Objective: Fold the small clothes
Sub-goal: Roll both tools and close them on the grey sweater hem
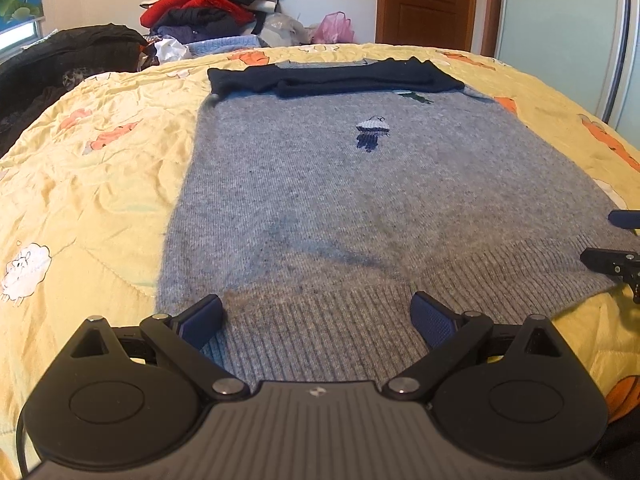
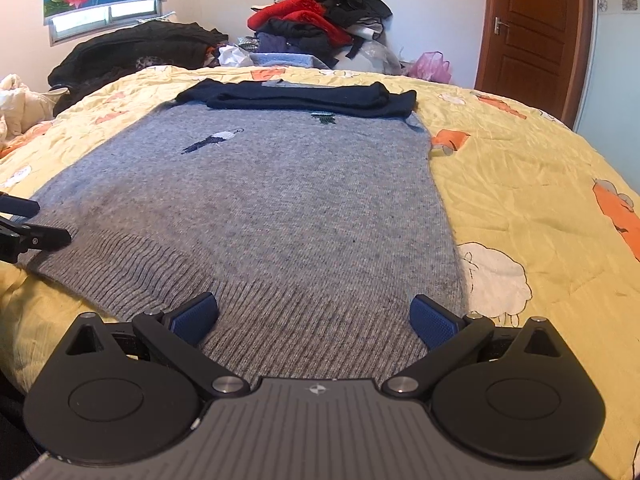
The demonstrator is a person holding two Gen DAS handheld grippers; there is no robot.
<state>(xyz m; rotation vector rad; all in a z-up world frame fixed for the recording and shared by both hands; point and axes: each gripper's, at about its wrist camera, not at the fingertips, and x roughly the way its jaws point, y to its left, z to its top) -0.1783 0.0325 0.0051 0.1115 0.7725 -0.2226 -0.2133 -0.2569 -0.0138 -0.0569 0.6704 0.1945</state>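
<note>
A wide bed under a crinkled yellow quilt printed with sheep and orange shapes (image 1: 100, 184) carries a grey knitted sweater (image 1: 320, 184), spread flat at its middle with both navy sleeves (image 1: 340, 76) folded across the far end. The left hand-held gripper (image 1: 316, 316) and right hand-held gripper (image 2: 314, 316) hover with fingers apart over the near ribbed hem (image 2: 304, 332), left and right corners. Pinching quilt along with knit, or lifting unevenly, would likely skew the fold and unseat the sleeves.
</note>
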